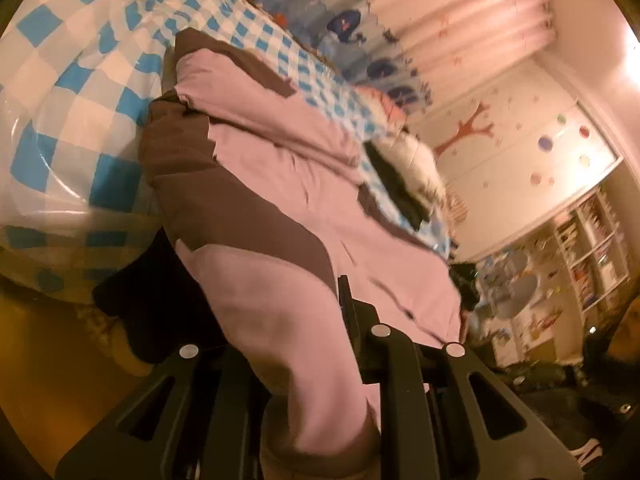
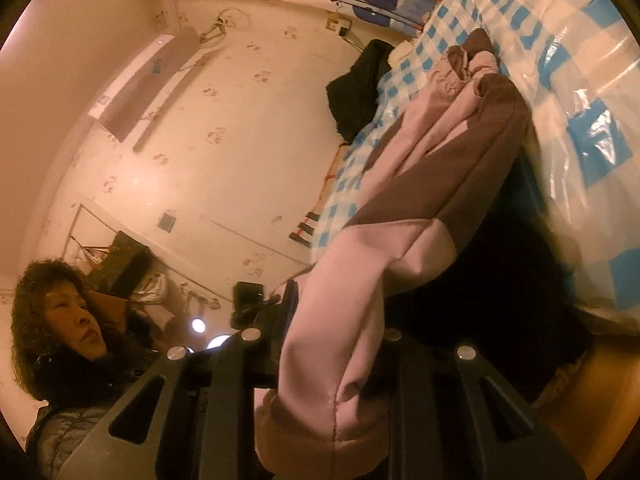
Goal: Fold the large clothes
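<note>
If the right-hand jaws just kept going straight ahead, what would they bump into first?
The right gripper is already shut on the pink and brown garment, so it would push into that cloth first, then probably the checked blue and white cover on the bed; depth is hard to judge.

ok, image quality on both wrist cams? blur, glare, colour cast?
Left wrist: warm orange cast, strong fisheye bending, blown-out glare at the upper right edge, pink garment soft with motion blur. Right wrist: same cast, glare on the checked plastic cover, garment's dark underside blurred.
</note>
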Motion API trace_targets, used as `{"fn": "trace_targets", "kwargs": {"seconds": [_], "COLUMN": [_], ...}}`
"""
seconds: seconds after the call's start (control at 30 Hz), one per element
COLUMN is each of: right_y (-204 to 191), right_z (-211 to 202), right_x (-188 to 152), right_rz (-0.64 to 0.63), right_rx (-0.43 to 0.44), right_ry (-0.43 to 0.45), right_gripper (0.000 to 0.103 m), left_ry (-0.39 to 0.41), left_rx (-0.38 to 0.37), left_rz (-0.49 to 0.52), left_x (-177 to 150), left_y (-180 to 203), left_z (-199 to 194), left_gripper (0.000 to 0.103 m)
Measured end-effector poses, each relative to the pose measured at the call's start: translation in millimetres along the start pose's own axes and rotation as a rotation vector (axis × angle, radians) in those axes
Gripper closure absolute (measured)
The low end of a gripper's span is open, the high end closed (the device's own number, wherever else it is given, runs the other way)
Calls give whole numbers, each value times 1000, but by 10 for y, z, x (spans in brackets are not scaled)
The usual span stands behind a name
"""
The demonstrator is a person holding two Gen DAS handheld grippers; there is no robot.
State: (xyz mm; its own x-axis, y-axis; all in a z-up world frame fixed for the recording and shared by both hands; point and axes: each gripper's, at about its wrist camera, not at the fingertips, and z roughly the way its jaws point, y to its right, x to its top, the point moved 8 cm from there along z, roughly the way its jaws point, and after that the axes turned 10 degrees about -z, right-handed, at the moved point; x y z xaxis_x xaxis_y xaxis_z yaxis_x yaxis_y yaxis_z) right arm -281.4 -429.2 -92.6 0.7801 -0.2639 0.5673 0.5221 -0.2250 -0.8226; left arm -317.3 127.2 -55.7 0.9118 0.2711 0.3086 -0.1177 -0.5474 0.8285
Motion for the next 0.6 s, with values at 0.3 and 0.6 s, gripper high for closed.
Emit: {"fn": "trace_targets", "kwargs": {"seconds": [0.3,0.6], "right_y": [-284,-289], "right_z": [243,434], "right_x": [894,1354], "right_rz": [-130,-167], "right_rx": [74,105], "right_ry": [69,98], "right_gripper": [79,79], "left_ry": [144,202], "left_rx": [-44,-97], "left_rz": [47,30], "left_x": [663,1152], "left_y": [427,522], "left_z": [-88,-51], "left_gripper": [90,90]}}
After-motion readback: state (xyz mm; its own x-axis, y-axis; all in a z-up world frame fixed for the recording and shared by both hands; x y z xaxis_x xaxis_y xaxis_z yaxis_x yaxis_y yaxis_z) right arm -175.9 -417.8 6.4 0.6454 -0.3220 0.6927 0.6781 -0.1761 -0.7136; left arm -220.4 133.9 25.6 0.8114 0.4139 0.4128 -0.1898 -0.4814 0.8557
